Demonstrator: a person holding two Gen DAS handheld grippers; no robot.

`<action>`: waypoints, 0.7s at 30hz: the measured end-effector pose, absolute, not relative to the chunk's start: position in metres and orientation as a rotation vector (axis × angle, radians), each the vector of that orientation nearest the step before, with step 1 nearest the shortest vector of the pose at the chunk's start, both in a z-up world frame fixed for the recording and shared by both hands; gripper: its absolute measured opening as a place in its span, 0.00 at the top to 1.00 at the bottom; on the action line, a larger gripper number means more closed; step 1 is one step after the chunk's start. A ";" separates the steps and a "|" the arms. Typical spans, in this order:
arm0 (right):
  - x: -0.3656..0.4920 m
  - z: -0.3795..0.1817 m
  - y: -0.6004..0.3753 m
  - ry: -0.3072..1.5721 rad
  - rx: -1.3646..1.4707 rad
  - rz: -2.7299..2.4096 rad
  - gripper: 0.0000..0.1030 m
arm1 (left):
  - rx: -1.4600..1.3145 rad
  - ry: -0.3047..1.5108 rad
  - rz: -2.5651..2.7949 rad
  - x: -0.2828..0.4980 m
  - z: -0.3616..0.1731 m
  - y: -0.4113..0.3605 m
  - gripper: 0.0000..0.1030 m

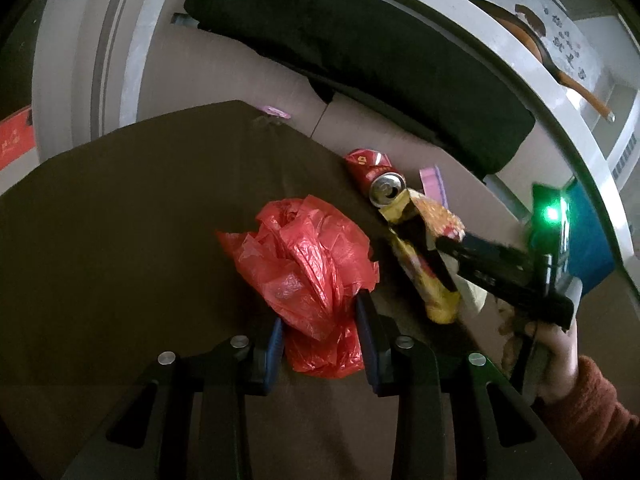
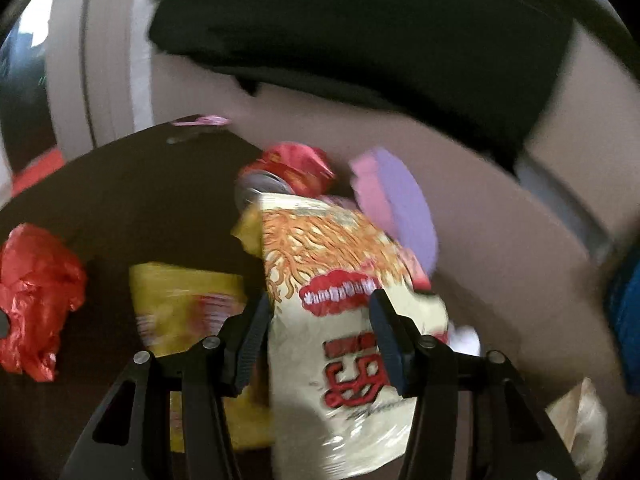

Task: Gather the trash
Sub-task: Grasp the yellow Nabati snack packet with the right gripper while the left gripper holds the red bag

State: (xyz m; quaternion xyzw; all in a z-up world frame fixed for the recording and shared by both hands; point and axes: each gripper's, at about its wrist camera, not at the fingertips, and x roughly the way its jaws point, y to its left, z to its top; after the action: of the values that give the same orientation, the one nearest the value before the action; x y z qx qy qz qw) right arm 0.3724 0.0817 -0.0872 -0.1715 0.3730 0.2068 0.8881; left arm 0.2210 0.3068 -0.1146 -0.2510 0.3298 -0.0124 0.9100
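As left gripper (image 1: 320, 316) flanks bag (image 1: 308, 264), wrapper (image 2: 340, 320) btwn right gripper (image 2: 316, 312)

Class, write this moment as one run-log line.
left gripper: shut on red plastic bag | right gripper: around noodle packet, grip unclear | crushed can: uncollected on table

A crumpled red plastic bag (image 1: 308, 280) sits bunched up on the dark brown table (image 1: 120, 220), toward its right side. Near the table's right edge a dented red drink can (image 1: 374, 174) lies on its side with its silver top turned toward the bag, and a pink and purple wrapper (image 1: 434, 180) lies just beyond it. A cream noodle packet (image 2: 340, 320) printed with orange noodles and red lettering is lifted up in front of the can, with a yellow packet (image 2: 188, 304) just to its left.
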 end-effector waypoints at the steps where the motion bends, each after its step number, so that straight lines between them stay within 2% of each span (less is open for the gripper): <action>1: 0.375 -0.089 0.074 0.795 -0.330 0.432 0.52 | -0.522 0.681 -0.029 0.221 -0.115 0.306 0.67; 5: 0.384 -0.099 0.042 0.862 -0.212 0.462 0.49 | -0.515 0.684 -0.035 0.223 -0.115 0.301 0.67; 13: 0.383 -0.112 0.044 0.873 -0.220 0.502 0.47 | -0.516 0.691 -0.031 0.225 -0.115 0.301 0.67; 21: 0.359 -0.076 0.043 0.705 -0.232 0.563 0.48 | -0.509 0.698 -0.032 0.227 -0.116 0.298 0.66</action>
State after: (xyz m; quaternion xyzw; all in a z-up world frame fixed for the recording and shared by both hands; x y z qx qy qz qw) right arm 0.3594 0.0431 -0.0759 -0.1116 0.3399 0.2716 0.8934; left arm 0.2271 0.2976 -0.1157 -0.2465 0.3381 -0.0157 0.9081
